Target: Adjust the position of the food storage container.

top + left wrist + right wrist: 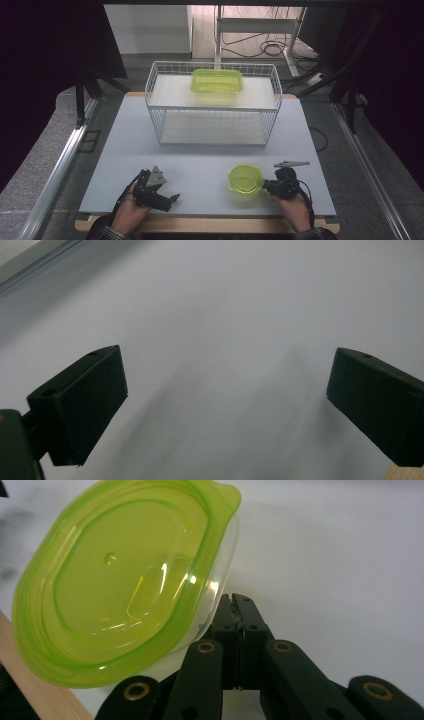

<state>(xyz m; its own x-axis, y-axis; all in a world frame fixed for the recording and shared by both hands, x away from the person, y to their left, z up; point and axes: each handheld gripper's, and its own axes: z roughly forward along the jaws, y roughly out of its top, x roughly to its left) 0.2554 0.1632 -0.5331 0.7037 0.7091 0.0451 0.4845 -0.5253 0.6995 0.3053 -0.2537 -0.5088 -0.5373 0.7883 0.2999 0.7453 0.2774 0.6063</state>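
Right gripper (235, 605) pinches round green container (125, 580); left gripper (225, 400) gapes wide.

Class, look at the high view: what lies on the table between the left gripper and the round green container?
Nothing: in the high view the table is bare between the left gripper and the round green container.

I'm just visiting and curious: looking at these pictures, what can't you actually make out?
- Whether the round green-lidded container holds anything: in the right gripper view the tinted lid and glare hide its inside; in the high view it is too small.
- What the right gripper pinches: its jaws meet beneath the container's rim, which hides the contact.
- Contents of the rectangular green container on the wire rack: too small in the high view.
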